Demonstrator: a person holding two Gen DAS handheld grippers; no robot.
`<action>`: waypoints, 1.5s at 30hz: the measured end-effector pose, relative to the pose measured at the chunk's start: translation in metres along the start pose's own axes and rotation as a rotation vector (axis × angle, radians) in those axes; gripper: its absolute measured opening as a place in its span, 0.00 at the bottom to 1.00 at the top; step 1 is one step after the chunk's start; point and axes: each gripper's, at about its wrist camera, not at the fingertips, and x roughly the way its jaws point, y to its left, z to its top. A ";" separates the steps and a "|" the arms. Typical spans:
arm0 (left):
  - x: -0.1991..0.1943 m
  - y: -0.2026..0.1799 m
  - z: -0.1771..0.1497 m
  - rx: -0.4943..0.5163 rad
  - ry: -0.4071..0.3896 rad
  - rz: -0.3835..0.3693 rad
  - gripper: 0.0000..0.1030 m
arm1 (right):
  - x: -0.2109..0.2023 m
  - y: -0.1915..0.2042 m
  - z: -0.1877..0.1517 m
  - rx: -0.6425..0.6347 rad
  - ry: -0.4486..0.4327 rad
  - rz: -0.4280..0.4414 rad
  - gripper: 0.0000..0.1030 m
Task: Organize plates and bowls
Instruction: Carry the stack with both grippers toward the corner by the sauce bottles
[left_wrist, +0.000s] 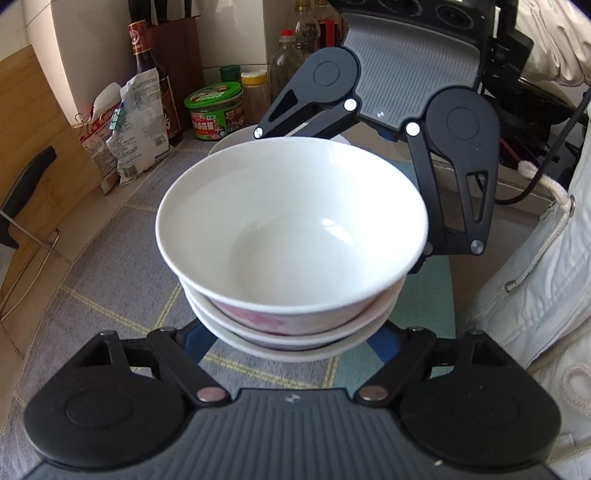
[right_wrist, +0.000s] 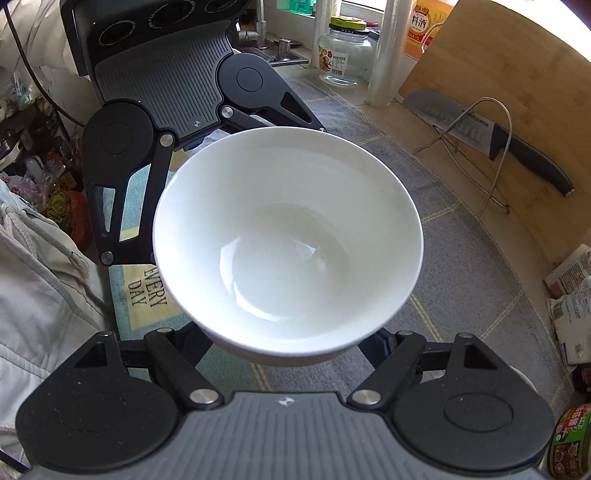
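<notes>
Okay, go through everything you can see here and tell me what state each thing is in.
Top bowl: empty, upright, nested on the stack.
Stack: three nested pieces, held from opposite sides.
Left gripper: closed on the stack.
Right gripper: closed on the stack, fingertips hidden.
Glass jar: lid on, looks empty.
Green tub: lid on.
Knife: propped against the cutting board.

White bowl (right_wrist: 288, 236) filling the frame's centre, right gripper (right_wrist: 284, 354) at the bottom with jaws clasping its underside, left gripper (right_wrist: 207, 122) at upper left against the rim, knife (right_wrist: 491, 136) and cutting board (right_wrist: 517, 74) upper right, glass jar (right_wrist: 345, 51) top centre, grey checked mat (right_wrist: 461, 258) on the desk
</notes>
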 end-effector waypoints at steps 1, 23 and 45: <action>0.003 -0.001 0.005 0.000 -0.002 0.001 0.82 | -0.004 -0.002 -0.004 -0.004 0.001 -0.005 0.83; 0.090 -0.020 0.117 0.092 -0.034 0.018 0.82 | -0.062 -0.080 -0.093 0.036 0.010 -0.097 0.83; 0.142 0.003 0.134 0.092 0.001 0.002 0.82 | -0.048 -0.111 -0.125 0.060 0.062 -0.115 0.83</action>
